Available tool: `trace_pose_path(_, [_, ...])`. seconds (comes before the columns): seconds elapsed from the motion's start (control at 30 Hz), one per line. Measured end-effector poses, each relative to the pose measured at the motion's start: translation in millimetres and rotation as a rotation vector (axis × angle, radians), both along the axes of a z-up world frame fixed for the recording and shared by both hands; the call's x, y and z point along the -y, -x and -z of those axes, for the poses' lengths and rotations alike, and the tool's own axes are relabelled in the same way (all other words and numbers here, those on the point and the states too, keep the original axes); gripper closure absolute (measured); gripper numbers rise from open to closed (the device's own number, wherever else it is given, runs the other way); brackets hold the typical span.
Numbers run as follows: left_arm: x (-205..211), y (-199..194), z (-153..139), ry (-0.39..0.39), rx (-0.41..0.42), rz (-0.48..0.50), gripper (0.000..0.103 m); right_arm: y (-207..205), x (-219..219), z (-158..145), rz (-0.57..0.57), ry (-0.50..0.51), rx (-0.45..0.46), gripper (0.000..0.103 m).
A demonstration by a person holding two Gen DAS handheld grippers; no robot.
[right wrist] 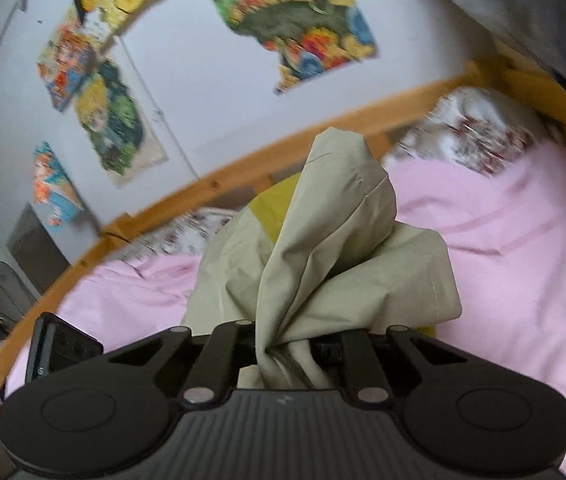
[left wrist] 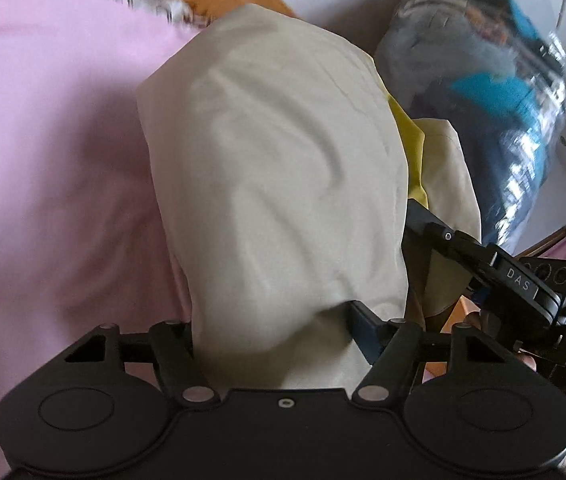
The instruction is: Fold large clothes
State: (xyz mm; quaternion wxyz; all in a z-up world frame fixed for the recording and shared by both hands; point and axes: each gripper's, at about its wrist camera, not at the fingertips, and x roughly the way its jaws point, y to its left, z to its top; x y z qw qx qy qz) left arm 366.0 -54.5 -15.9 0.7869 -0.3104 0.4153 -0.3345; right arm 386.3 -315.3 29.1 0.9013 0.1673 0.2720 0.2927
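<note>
— Two grippers, both up against the same beige garment (left wrist: 279, 184). What do we have nearest on our left?

— Our left gripper (left wrist: 279, 320) stands with its jaws fairly wide, and the cloth drapes over and between them. It covers the fingertips, so we cannot tell whether the pads press on it.

— And on our right?

— Our right gripper (right wrist: 295, 344) has its jaws drawn nearly together on a twisted bunch of that garment (right wrist: 323, 256). The cloth is pinched tight at the jaws and fans out above them. We also see this gripper from the left wrist view, low on the right, its fingers reaching into the cloth's edge.

— Where does the garment lie?

— It is lifted up between us, over the pink bedsheet (right wrist: 523, 264). A yellow lining (left wrist: 407, 136) shows at its inner fold.

— What is beyond it?

— A patterned pillow (right wrist: 471, 132) at the head of the bed, then the wooden bed frame (right wrist: 211, 184). Behind that we see a pale wall with colourful posters (right wrist: 291, 24). From the left wrist view, a clear plastic bag (left wrist: 495, 92) stuffed with clothes sits past the garment.
</note>
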Motion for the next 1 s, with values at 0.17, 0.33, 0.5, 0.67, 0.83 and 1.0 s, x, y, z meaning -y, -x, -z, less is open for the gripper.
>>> trace_pose_path(0.17, [-60,-5,-36,-0.065,0.026,-0.03,0.033,-17,-52,-23,-0.062,-0.067,0.041,0.089])
trace_pose_path(0.33, [-130,-29,-44,-0.154,0.021,-0.087,0.033,-54,-108,-15,-0.113,-0.139,0.041,0.089])
trace_pose_path(0.5, [-161,-54,-11,-0.271,-0.048,-0.149,0.031,-109,-159,33,-0.109,-0.14,-0.04,0.088])
trace_pose_path(0.67, [-159,-53,34,-0.365,-0.054,-0.197,0.013,-138,-178,88,-0.04,0.043,-0.105,0.076])
trace_pose_path(0.83, [-159,-46,39,-0.343,-0.017,-0.232,0.007,-136,-166,103,-0.01,0.084,-0.071,0.053])
trace_pose_path(1.0, [-157,-35,30,-0.395,-0.011,-0.285,0.001,-125,-159,95,0.002,0.133,-0.021,0.034])
